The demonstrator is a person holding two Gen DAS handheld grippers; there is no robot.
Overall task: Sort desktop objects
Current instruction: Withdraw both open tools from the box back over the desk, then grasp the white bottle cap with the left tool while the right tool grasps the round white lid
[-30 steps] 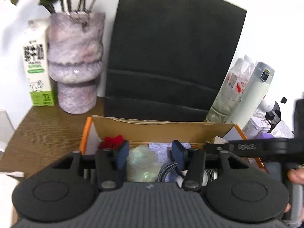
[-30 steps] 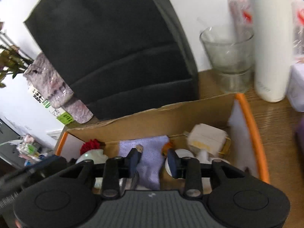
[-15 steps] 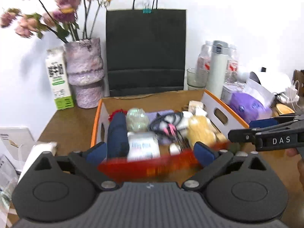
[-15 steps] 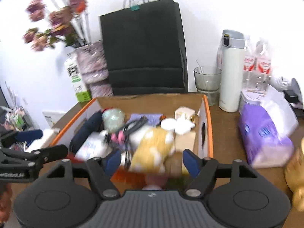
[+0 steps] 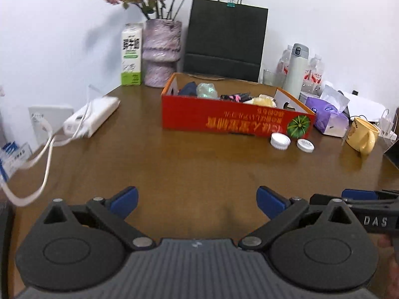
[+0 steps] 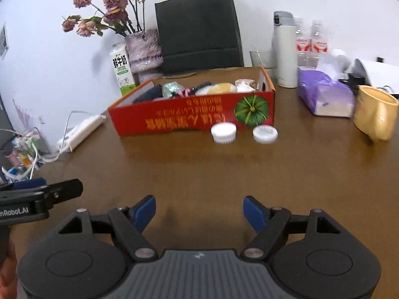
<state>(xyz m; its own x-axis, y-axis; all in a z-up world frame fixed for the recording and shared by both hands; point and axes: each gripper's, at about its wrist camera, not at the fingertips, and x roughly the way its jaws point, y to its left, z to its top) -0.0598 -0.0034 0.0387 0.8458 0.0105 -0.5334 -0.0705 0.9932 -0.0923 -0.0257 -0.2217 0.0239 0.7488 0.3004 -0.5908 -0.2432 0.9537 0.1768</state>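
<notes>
- Left gripper (image 5: 197, 199) hovers over bare wooden table (image 5: 199, 164), blue pads spread as wide as they go, nothing between them.
- Right gripper (image 6: 199, 210) sits alongside, its jaws opening too, and nothing between them either.
- Up ahead, the red cardboard box (image 6: 194, 114) stands mid-table, packed with sorted bits: a dark bundle, a yellow plush, pink-and-black cords.
- Two white bottle caps (image 6: 223, 132) lie on the table just in front of the box, apart from each other.
- Yellow mug (image 6: 376, 112) and purple tissue pack (image 6: 324, 94) sit off to the right; black paper bag (image 6: 199, 27) stands behind.
</notes>
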